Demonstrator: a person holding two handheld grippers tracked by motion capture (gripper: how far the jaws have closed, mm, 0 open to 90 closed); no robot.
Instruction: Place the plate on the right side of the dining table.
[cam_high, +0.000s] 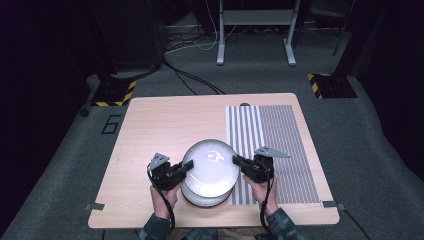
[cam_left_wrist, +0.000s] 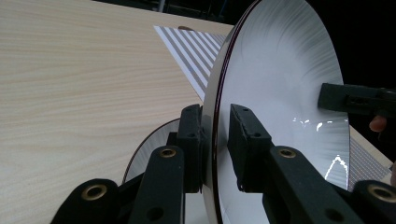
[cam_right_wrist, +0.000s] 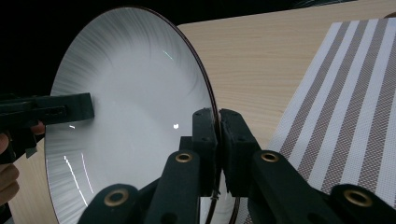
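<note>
Two grippers held one plate (cam_high: 210, 162) between us: our left gripper (cam_high: 186, 167) had its fingers clamped on the left rim, our right gripper (cam_high: 237, 161) on the right rim. We kept it just above a second plate (cam_high: 206, 198) on the surface (cam_high: 160, 125), beside the striped mat (cam_high: 280, 140).

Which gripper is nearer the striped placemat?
Right. The right gripper grips the plate's rim at the striped placemat's edge; the left gripper clamps the opposite rim, over bare table.
</note>
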